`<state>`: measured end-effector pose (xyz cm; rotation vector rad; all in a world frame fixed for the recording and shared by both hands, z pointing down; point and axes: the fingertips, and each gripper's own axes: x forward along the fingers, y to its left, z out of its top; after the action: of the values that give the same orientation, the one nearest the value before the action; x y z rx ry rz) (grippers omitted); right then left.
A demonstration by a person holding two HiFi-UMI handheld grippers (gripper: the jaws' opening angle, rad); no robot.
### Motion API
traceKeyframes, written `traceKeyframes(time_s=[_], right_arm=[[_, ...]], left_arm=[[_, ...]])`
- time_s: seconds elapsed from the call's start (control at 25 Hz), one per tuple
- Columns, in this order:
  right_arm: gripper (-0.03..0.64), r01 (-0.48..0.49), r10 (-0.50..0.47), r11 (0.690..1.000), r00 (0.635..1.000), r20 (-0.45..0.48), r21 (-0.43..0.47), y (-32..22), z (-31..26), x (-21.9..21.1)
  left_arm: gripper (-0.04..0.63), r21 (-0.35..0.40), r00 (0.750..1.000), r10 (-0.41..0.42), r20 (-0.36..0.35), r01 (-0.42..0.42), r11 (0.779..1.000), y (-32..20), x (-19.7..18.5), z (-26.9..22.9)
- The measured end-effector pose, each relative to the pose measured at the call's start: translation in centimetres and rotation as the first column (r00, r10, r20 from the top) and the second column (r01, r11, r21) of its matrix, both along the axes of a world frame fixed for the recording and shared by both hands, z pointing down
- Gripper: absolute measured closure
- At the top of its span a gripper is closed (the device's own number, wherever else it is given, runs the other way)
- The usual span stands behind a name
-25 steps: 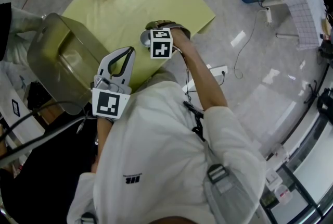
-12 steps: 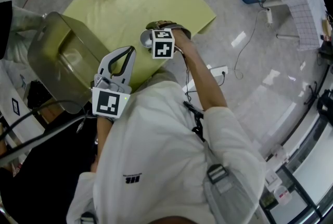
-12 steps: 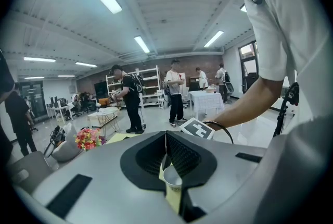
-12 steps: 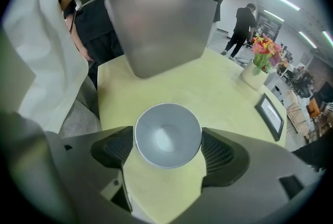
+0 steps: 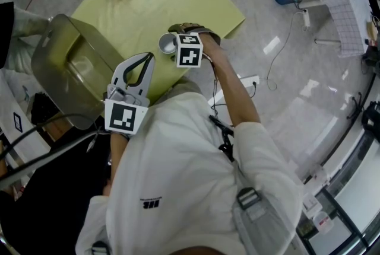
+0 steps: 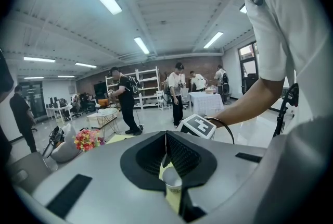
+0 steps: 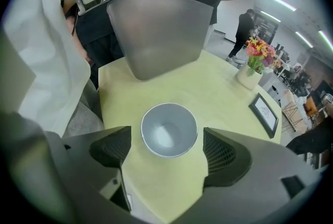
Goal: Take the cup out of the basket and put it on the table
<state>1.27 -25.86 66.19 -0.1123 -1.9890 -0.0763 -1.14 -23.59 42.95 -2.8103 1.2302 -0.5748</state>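
Cup (image 5: 167,43): out of the basket (image 5: 71,64) already, upright and mouth up on the yellow-green worktop (image 5: 196,5), close to its near edge and well to the right of the basket. Sits between the jaws of the right gripper (image 7: 167,151) but touched by neither. Those jaws: just been opening, now released and spread wide, with clear worktop on both sides of the rim.

Looks like thin grey-white paper or plastic, and empty. Judged very light, so easy to tip or skid on the smooth surface, and soft enough in the wall to dent under a hard squeeze. No handle seen. Best taken across the wall a little below the rim, with a light pinch only.

Placing judged done bar the withdrawal. Calls for a straight pull up and away, so as not to clip the rim and topple it.

Left gripper (image 5: 146,59): jaws clenched tip to tip on nothing, held just right of the basket, clear of the cup.
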Motion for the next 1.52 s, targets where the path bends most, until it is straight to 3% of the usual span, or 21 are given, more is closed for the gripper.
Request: traceKeyframes(time_s=[0.24,0.36,0.48,0.68,0.84,1.04,1.24,1.52], right_arm=[[0.203,-0.078,0.076,0.997,0.984,0.16,0.008,0.0,-5.0,-0.2],[0.205,-0.112,0.106,0.994,0.954,0.282,0.004,0.2,-8.6,-0.3],[0.232,-0.162,0.167,0.986,0.873,0.458,-0.05,0.9,-13.0,-0.5],[0.448,-0.228,0.254,0.965,0.676,0.691,-0.131,1.5,-19.9,0.3],[0.554,-0.265,0.262,0.957,0.598,0.758,-0.121,1.8,-21.8,1.5],[0.607,-0.297,0.28,0.944,0.507,0.815,-0.14,1.9,-23.3,2.0],[0.609,-0.318,0.28,0.938,0.458,0.843,-0.139,1.7,-23.9,2.5],[0.611,-0.342,0.283,0.93,0.427,0.859,-0.136,2.0,-24.4,2.4]], left_arm=[[0.583,0.006,1.0,-0.013,-0.027,0.013,1.0,0.0,-0.2,-0.4],[0.583,0.012,0.999,-0.02,-0.04,0.02,1.0,-0.1,-0.1,-0.6],[0.583,0.009,0.997,-0.033,-0.072,0.033,0.999,-0.1,-0.1,-1.0],[0.583,-0.009,0.991,-0.049,-0.128,0.048,0.999,-0.1,0.1,-1.4],[0.583,-0.008,0.988,-0.042,-0.15,0.041,0.999,0.1,0.3,-1.6],[0.583,-0.003,0.982,-0.031,-0.184,0.031,1.0,0.1,0.7,-2.0],[0.583,-0.004,0.978,-0.026,-0.208,0.026,1.0,-0.2,1.1,-2.2],[0.583,0.001,0.976,-0.024,-0.217,0.025,1.0,0.3,1.0,-2.4]])
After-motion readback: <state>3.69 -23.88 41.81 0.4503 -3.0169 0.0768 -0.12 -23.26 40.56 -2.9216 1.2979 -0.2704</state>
